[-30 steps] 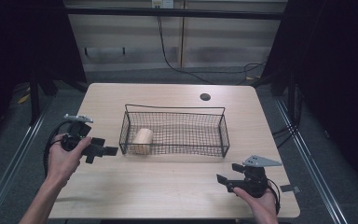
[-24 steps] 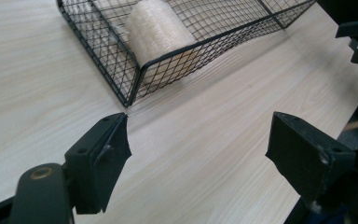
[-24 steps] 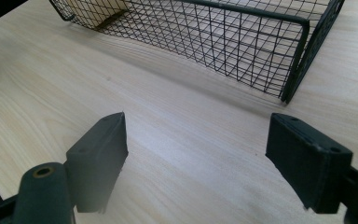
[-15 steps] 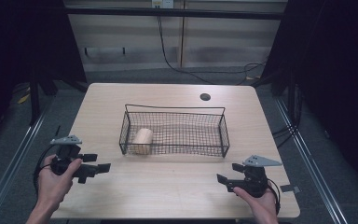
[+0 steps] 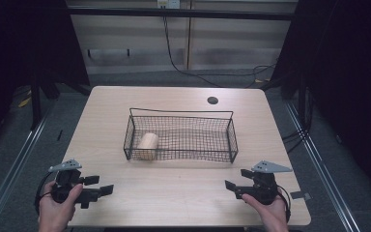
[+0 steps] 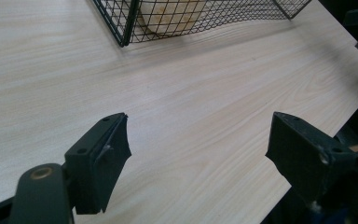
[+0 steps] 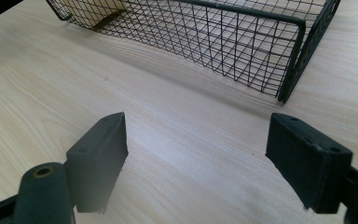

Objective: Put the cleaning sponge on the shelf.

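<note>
The left gripper (image 5: pixel 98 185) sits at the near left table corner, jaws spread and empty; the right gripper (image 5: pixel 235 180) sits near right, likewise spread, holding nothing; beyond them the pale wooden cylinder (image 5: pixel 148 145) lies at the left end of the black wire mesh basket (image 5: pixel 232 140); best approach from above, clearing the rim.

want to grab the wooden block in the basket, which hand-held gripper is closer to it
Left. The left hand-held gripper sits at the near left edge, below the wooden block in the basket's left end. The right hand-held gripper is across the table, near right.
</note>
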`<action>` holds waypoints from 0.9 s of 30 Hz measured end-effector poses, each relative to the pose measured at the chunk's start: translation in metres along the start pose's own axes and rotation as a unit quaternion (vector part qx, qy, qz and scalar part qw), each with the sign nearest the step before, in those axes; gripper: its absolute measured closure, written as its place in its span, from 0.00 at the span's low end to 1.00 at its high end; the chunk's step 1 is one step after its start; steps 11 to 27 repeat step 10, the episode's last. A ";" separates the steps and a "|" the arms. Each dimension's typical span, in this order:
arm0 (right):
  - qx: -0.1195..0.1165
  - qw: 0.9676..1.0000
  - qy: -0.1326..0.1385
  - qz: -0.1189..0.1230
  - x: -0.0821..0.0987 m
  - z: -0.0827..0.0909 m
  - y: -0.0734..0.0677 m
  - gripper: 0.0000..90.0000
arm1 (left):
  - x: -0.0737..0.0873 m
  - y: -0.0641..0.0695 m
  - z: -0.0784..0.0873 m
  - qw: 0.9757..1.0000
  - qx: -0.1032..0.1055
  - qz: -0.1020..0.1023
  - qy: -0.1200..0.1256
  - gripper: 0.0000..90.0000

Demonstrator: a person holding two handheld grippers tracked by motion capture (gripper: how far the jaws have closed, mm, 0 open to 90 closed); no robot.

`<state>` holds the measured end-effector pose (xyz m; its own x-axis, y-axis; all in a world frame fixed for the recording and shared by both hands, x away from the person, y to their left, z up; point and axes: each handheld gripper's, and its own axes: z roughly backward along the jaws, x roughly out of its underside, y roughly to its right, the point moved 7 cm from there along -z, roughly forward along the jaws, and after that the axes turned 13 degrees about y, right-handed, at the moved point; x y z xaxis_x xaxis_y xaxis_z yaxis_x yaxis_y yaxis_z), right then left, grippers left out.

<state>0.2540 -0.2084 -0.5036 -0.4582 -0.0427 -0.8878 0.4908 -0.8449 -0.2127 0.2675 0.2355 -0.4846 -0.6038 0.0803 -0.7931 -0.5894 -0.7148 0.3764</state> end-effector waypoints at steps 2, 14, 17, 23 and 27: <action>-0.001 1.000 0.001 0.001 0.000 0.000 0.000 0.23 | 0.005 -0.001 -0.003 1.000 -0.003 -0.002 -0.002 0.22; 0.000 1.000 -0.012 0.008 0.003 -0.004 -0.002 0.22 | 0.014 -0.012 -0.007 0.999 -0.005 0.040 0.021 0.22; 0.000 1.000 -0.012 0.008 0.003 -0.004 -0.002 0.22 | 0.014 -0.012 -0.007 0.999 -0.005 0.040 0.021 0.22; 0.000 1.000 -0.012 0.008 0.003 -0.004 -0.002 0.22 | 0.014 -0.012 -0.007 0.999 -0.005 0.040 0.021 0.22; 0.000 1.000 -0.012 0.008 0.003 -0.004 -0.002 0.22 | 0.014 -0.012 -0.007 0.999 -0.005 0.040 0.021 0.22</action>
